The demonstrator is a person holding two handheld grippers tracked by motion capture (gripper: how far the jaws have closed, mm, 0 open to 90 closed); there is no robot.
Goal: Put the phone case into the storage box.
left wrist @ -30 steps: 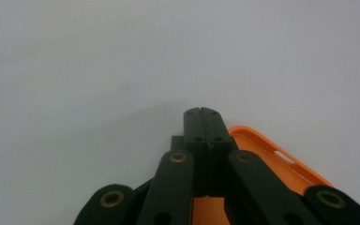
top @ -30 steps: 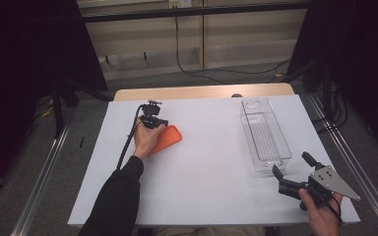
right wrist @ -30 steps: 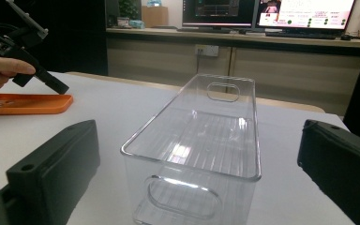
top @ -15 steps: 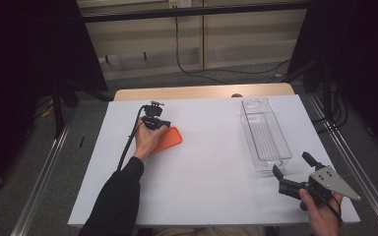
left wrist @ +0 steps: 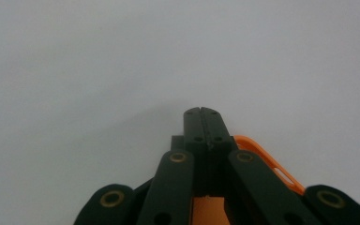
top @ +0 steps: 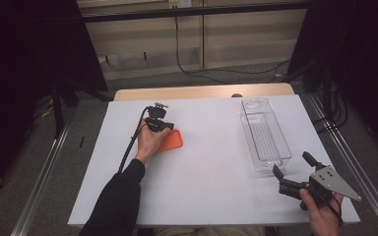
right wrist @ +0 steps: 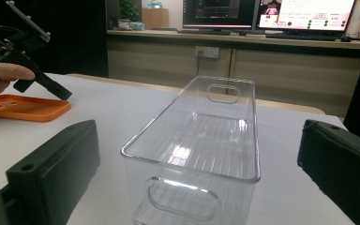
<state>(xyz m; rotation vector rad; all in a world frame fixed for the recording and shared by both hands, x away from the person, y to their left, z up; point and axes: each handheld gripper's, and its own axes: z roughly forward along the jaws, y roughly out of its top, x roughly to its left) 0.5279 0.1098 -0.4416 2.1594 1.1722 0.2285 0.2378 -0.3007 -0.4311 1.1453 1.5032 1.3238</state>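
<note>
An orange phone case (top: 171,141) lies flat on the white table (top: 211,182), left of centre. My left gripper (top: 170,127) is shut, with its jaws slanting down over the case's far edge. In the left gripper view the jaws (left wrist: 200,112) are pressed together, and the orange case (left wrist: 268,162) shows under them and to their right. From the right gripper view, the left gripper (right wrist: 62,93) touches the end of the case (right wrist: 23,107). My right gripper (top: 291,165) stands open at the near right, aimed at the near end of a clear plastic bin (top: 246,129).
The empty clear bin (right wrist: 187,161) lies lengthwise along the table's right side, with handle cut-outs at both ends. The left gripper's cable (top: 130,145) trails along the forearm. A desk with monitors (right wrist: 262,14) stands beyond the table. Metal rails (top: 44,177) run along both sides.
</note>
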